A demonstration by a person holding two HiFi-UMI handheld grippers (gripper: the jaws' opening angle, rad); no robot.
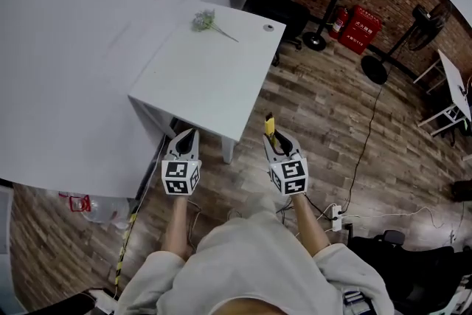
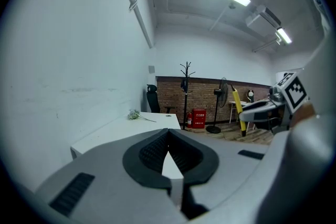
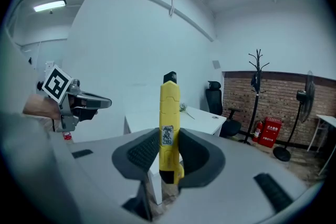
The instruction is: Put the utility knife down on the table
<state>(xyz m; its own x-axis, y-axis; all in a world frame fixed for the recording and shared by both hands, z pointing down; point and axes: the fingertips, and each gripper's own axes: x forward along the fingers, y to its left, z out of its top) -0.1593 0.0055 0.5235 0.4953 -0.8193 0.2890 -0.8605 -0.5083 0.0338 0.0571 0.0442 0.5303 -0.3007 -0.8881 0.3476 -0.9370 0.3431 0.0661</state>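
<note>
Jaws grip the utility knife (image 3: 169, 113) on right gripper (image 1: 275, 136), meet empty on left gripper (image 1: 187, 135), facing table (image 1: 214, 77) bearing flowers (image 1: 205, 20).

Utility knife (image 3: 169, 123): slim yellow body, black tip, small printed label on side. Stands upright, clamped at lower half between ribbed pads of right claw (image 3: 169, 150); black tip rises clear above pads, butt end shows just below them. Held in air, not touching counter (image 1: 214, 77). Counter: white, rectangular top. From head view, knife sits short of counter's near edge, just off its near right corner.
</note>
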